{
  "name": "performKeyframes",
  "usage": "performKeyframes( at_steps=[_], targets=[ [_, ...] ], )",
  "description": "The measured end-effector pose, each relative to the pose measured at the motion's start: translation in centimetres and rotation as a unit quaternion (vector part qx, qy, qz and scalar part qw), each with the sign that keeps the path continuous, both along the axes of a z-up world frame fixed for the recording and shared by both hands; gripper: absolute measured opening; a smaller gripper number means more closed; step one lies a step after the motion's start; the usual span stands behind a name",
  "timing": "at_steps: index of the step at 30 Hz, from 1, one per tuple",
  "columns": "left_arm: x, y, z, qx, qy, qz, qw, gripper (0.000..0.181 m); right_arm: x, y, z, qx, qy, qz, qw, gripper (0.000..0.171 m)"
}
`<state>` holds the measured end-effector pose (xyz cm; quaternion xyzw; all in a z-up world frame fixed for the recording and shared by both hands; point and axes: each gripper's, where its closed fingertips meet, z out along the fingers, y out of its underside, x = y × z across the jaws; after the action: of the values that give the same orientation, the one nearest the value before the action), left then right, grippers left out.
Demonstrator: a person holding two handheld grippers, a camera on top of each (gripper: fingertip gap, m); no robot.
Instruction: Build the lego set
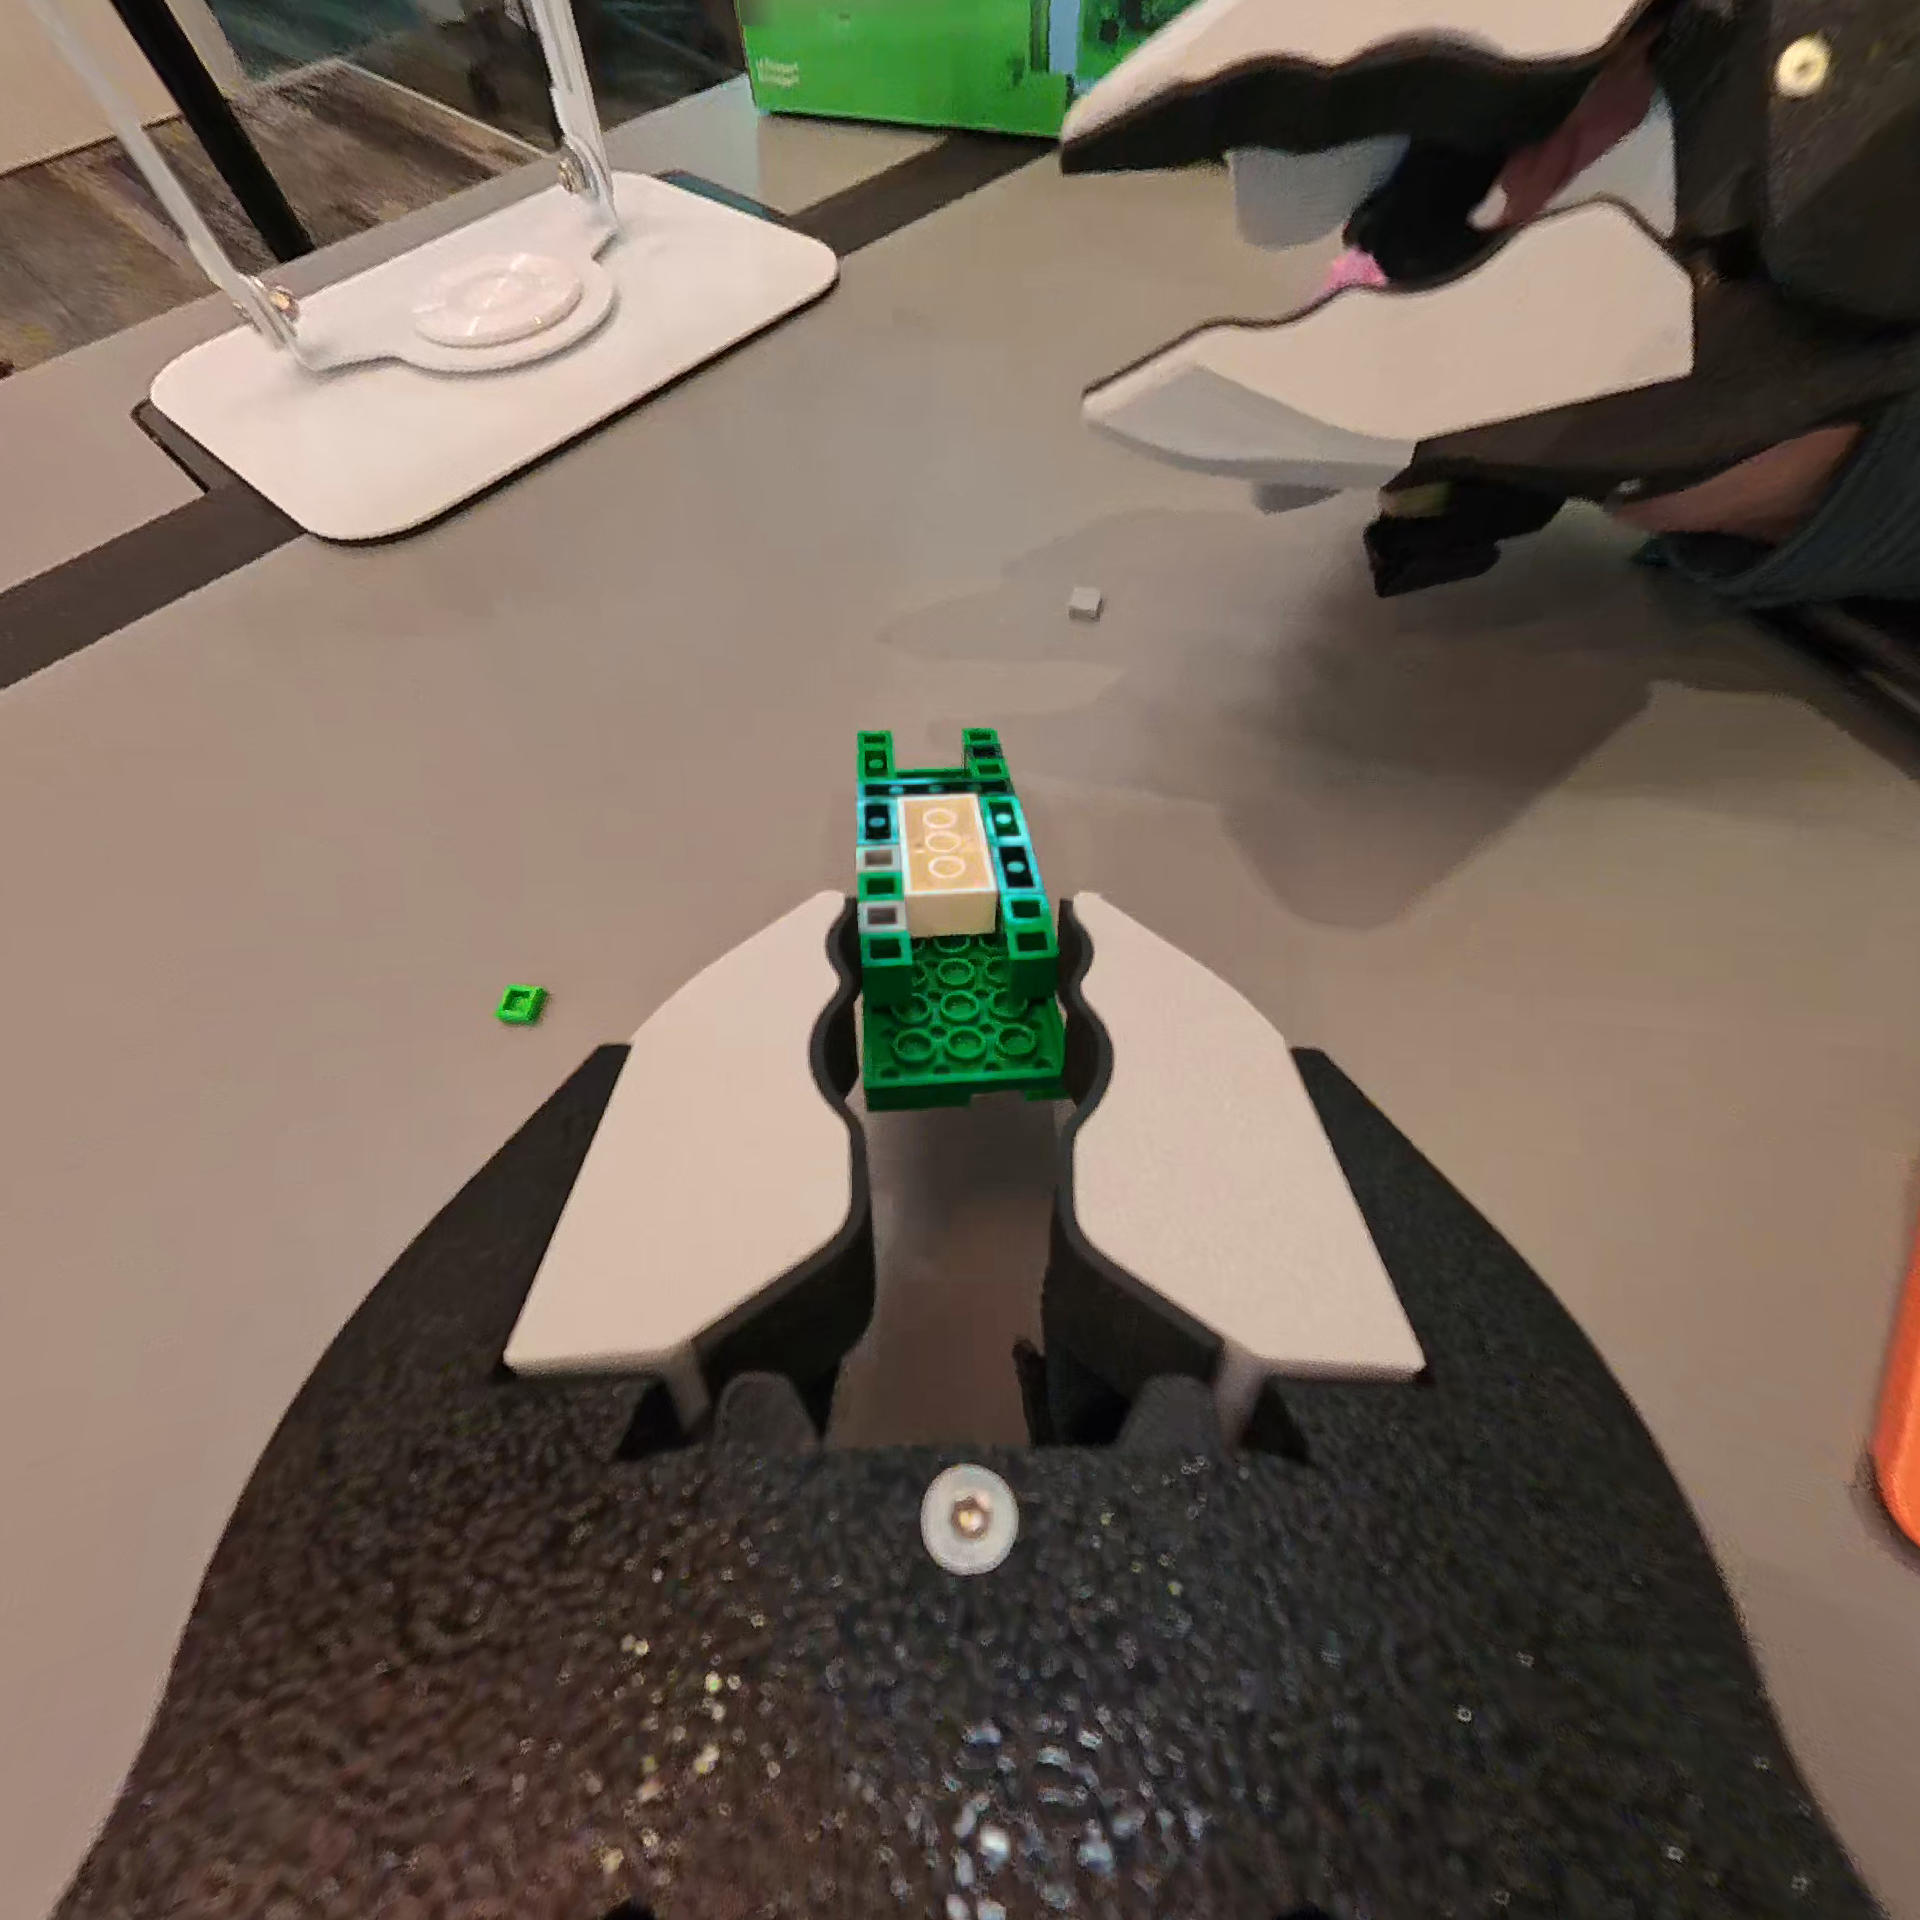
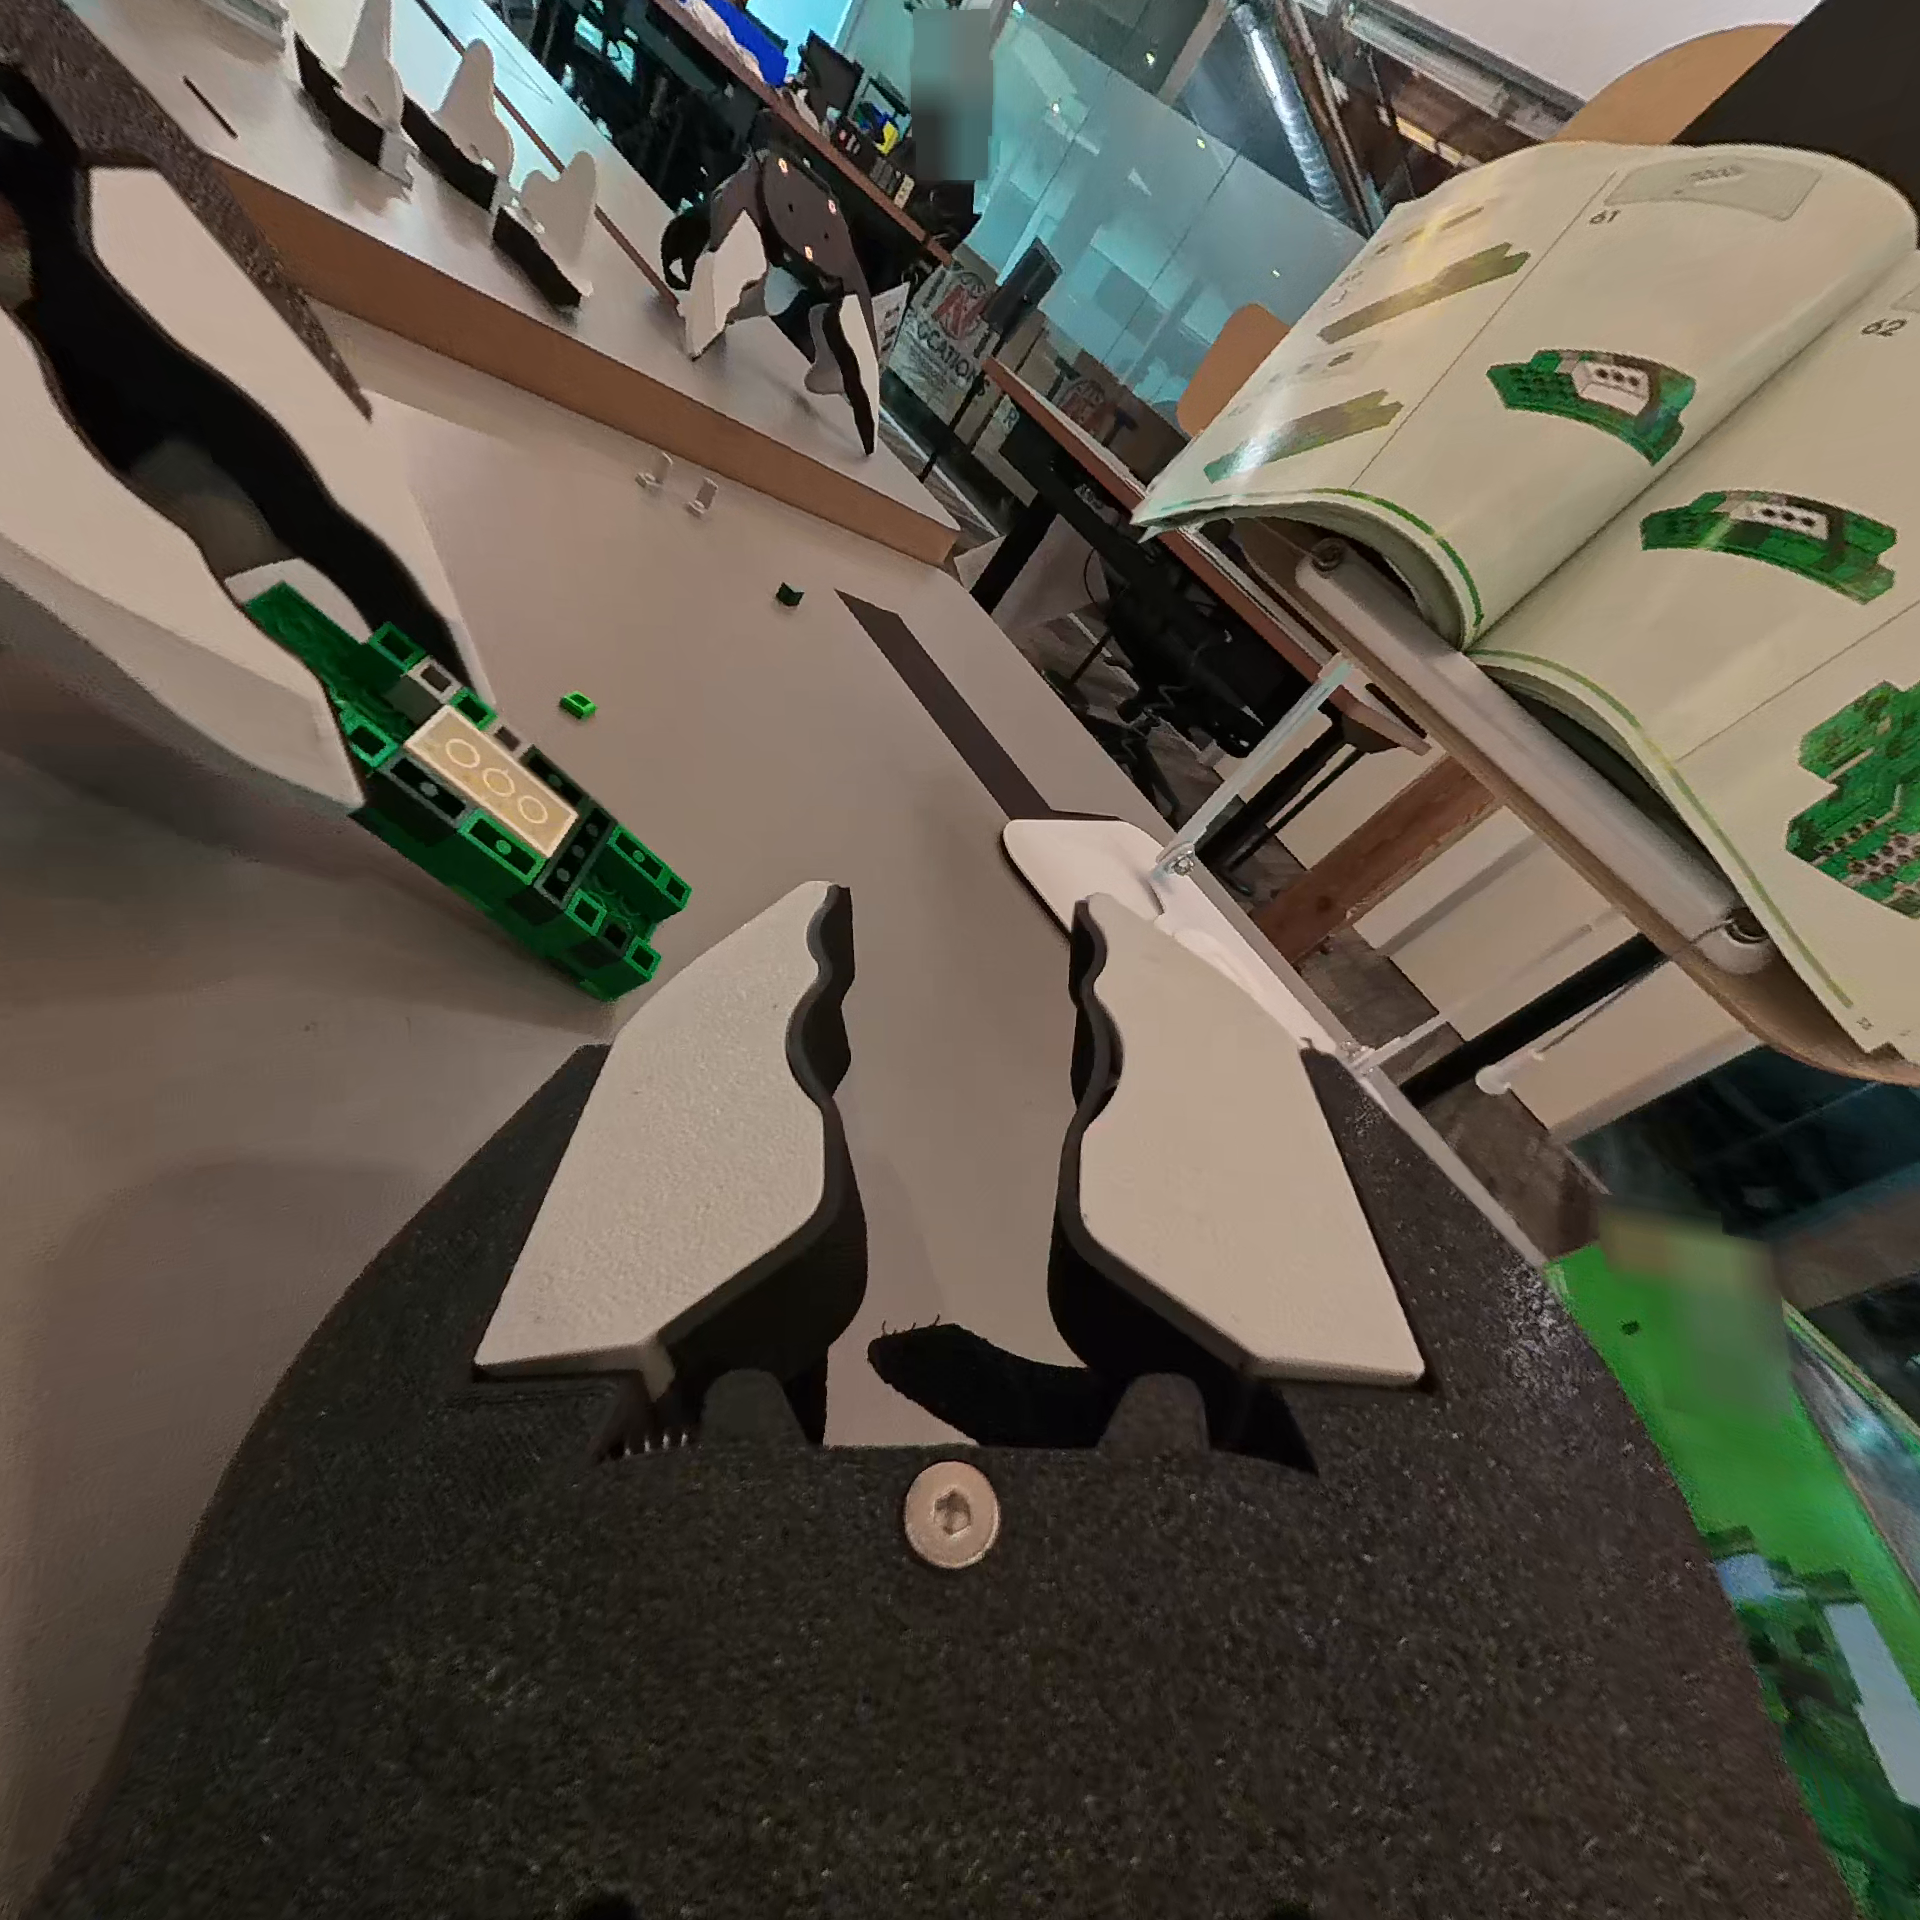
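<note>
A green lego assembly (image 1: 951, 883) with a tan brick on top rests on the grey table (image 1: 520, 779). My left gripper (image 1: 956, 935) is shut on its near end, one finger on each side. The assembly also shows in the right wrist view (image 2: 499, 800), held by the left gripper (image 2: 405, 717). My right gripper (image 2: 961, 914) is open and empty, held above the table to the right of the assembly. It shows in the left wrist view (image 1: 1143, 281) at the upper right. A small loose green piece (image 1: 522, 1005) lies left of the assembly.
A tiny grey piece (image 1: 1085, 601) lies beyond the assembly. An open instruction booklet (image 2: 1610, 416) sits on a clear stand with a white base (image 1: 488, 353). A green box (image 1: 904, 62) stands at the back. An orange object (image 1: 1896, 1403) is at the right edge. To reach the small loose green piece (image 1: 522, 1005) in a straight line is about 8 centimeters for my left fingers, about 15 centimeters for my right. Seen from the right wrist view (image 2: 578, 707) as well.
</note>
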<state>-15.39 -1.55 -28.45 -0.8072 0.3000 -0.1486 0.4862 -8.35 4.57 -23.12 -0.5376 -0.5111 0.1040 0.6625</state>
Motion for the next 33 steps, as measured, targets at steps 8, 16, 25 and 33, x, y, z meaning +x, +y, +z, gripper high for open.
performKeyframes(
  at_steps=[8, 16, 25, 33],
  targets=[
    [0.2, -0.1, -0.2, 0.033, 0.048, 0.000, 0.998, 0.035, 0.5, 0.5, 0.1, -0.042, 0.035, 0.000, 0.998, 0.038],
    [0.4, -0.1, -0.3, 0.079, 0.107, 0.002, 0.991, 0.035, 0.0, -0.5, -0.3, -0.040, 0.019, 0.026, 0.999, 0.032],
    [0.4, -0.1, 0.5, 0.107, 0.097, 0.005, 0.989, 0.035, -2.0, -3.7, -2.7, -0.016, -0.080, 0.118, 0.990, 0.034],
    [0.0, 0.0, 1.4, 0.088, 0.029, 0.020, 0.995, 0.035, -4.5, -5.5, -4.8, 0.222, -0.246, 0.108, 0.937, 0.039]
  ],
)
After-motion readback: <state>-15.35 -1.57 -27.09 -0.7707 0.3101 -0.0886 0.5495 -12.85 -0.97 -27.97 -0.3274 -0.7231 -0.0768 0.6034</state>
